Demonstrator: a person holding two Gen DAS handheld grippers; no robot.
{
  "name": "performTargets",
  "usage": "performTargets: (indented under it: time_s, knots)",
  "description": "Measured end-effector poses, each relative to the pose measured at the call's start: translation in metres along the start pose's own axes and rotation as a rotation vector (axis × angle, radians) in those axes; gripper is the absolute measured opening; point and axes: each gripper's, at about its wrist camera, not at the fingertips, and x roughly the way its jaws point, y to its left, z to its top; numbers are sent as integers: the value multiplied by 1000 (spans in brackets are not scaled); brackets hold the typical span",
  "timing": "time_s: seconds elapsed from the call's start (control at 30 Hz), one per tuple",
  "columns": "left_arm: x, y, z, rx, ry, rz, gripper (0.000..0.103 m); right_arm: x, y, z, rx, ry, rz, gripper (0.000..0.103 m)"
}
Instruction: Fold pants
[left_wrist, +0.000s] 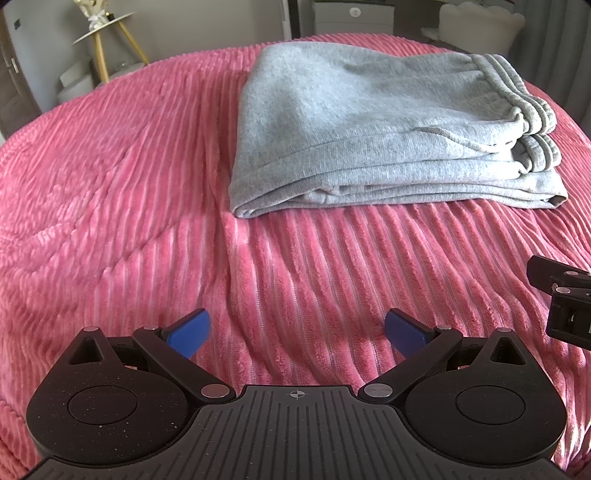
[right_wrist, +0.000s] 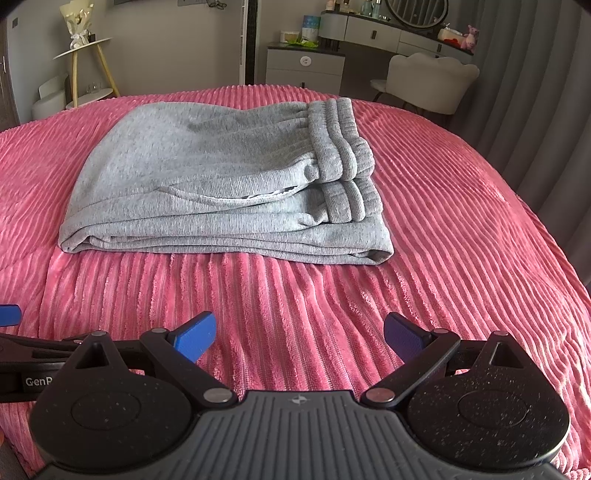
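Grey sweatpants (left_wrist: 369, 129) lie folded in a thick flat stack on the pink ribbed bedspread (left_wrist: 129, 192), ribbed waistband at the right end. They also show in the right wrist view (right_wrist: 221, 177), with the waistband (right_wrist: 343, 147) doubled on itself. My left gripper (left_wrist: 297, 334) is open and empty, held over the bedspread short of the pants. My right gripper (right_wrist: 299, 336) is open and empty too, level with the left one and just as far from the pants. Part of the right gripper's body (left_wrist: 565, 299) shows at the left view's right edge.
Beyond the bed stand a small round table with gold legs (right_wrist: 85, 55), a grey dresser (right_wrist: 306, 66), a vanity with a mirror (right_wrist: 399, 29) and a white chair (right_wrist: 428, 81). Grey curtains (right_wrist: 535, 92) hang at the right. The left gripper (right_wrist: 22, 350) shows at the left edge.
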Motion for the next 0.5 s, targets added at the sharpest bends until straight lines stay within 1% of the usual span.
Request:
performTargets:
  time_s: [0.5]
  knots:
    - [1,1,0,6,2,-2,103,1,0,-1,-3,6,-1,97]
